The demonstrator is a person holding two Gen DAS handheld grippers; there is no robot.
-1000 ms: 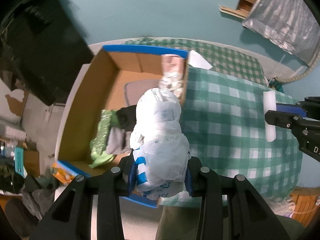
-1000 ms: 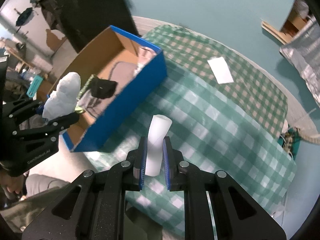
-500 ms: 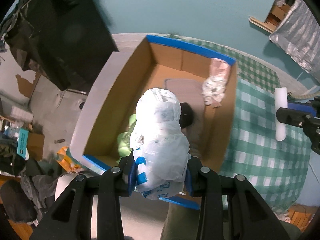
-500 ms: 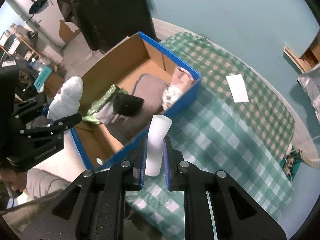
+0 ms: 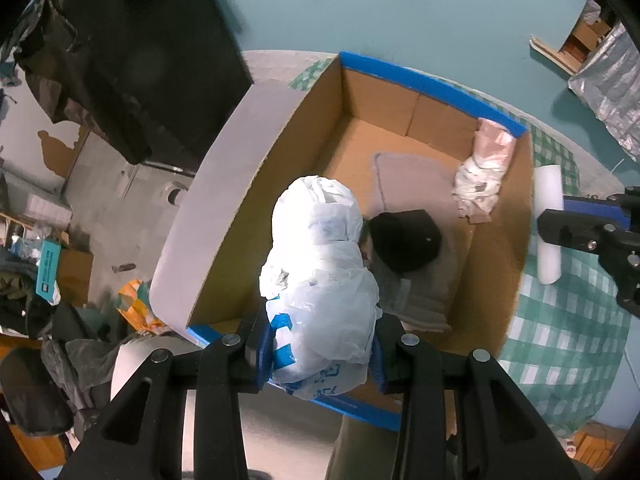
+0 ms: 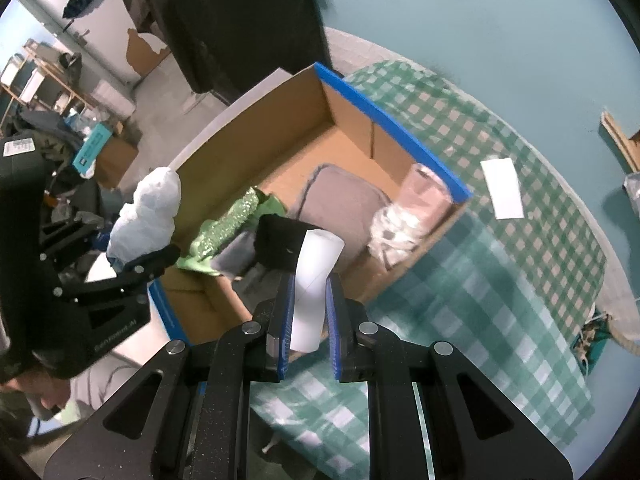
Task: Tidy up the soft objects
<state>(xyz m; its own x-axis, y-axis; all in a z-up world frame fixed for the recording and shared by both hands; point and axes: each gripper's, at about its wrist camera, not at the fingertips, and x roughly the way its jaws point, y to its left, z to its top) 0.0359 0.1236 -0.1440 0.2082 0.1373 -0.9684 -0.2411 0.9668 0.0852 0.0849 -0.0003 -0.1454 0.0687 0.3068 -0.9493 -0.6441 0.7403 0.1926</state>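
My left gripper (image 5: pixel 320 356) is shut on a bundled white plastic bag (image 5: pixel 320 276) and holds it above the near end of an open cardboard box (image 5: pixel 404 108) with blue rims. My right gripper (image 6: pixel 308 316) is shut on a white foam roll (image 6: pixel 314 276), held over the box's near right wall (image 6: pixel 404 268); the roll also shows in the left wrist view (image 5: pixel 548 224). Inside the box lie a grey cushion (image 6: pixel 340 200), a black cloth (image 5: pixel 404 240), a green sparkly cloth (image 6: pixel 232 224) and a pink-and-white wrapped bundle (image 5: pixel 484 172).
The box sits on a table with a green checked cloth (image 6: pixel 500 280). A white paper (image 6: pixel 502 188) lies on the cloth beyond the box. A dark hanging cloth (image 5: pixel 120 60) and floor clutter (image 5: pixel 48 272) are to the left.
Both grippers have moved left over the box, each keeping its load. The bag now hangs over the box's inside, and the roll is above the box's right wall.
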